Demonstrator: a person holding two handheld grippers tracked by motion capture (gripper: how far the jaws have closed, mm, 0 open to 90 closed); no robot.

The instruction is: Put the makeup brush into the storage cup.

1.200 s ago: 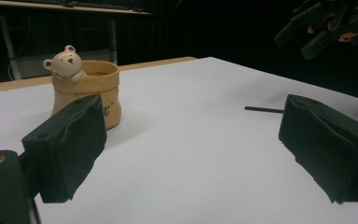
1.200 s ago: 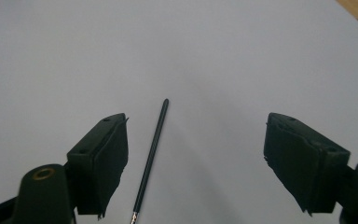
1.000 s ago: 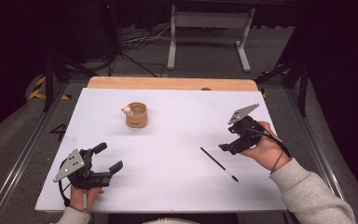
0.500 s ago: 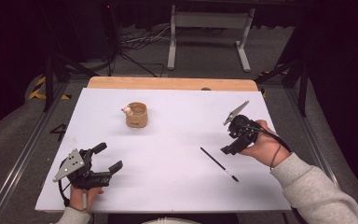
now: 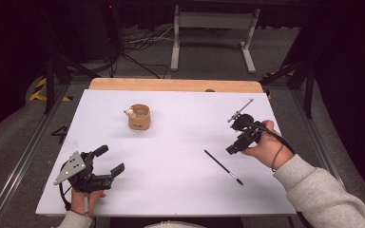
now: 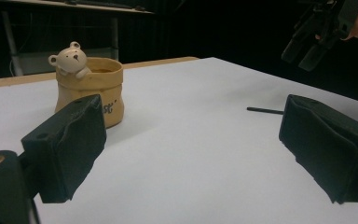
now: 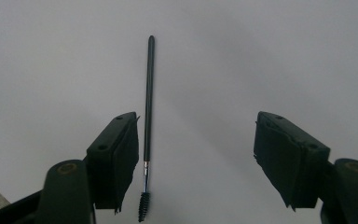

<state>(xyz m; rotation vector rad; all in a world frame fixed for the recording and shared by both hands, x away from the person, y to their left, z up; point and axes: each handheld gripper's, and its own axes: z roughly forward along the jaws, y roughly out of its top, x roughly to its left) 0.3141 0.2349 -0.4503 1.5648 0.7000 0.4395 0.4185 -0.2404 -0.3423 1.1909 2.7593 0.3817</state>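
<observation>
High view: the right gripper (image 5: 234, 148), jaws parted and just closing somewhat on nothing, hung over the brush (image 5: 223, 167) lying on the white table (image 5: 180, 142); left gripper view: the left gripper (image 6: 191, 154) gaped empty; right gripper view: brush (image 7: 148, 116) beside one jaw, ungripped.

Worktop layout: a brush at the right, a cup toward the back, a tool at each side.

Taking the worktop (image 5: 171, 142) as a clock face with twelve at the far edge, the bear cup (image 5: 139, 117) stands at about eleven, the thin brush (image 5: 223, 167) lies flat at about four, the left tool (image 5: 105, 164) sits at eight near the front edge, and the right tool (image 5: 233, 149) hangs at three, just beside and above the brush, well apart from the cup.
</observation>
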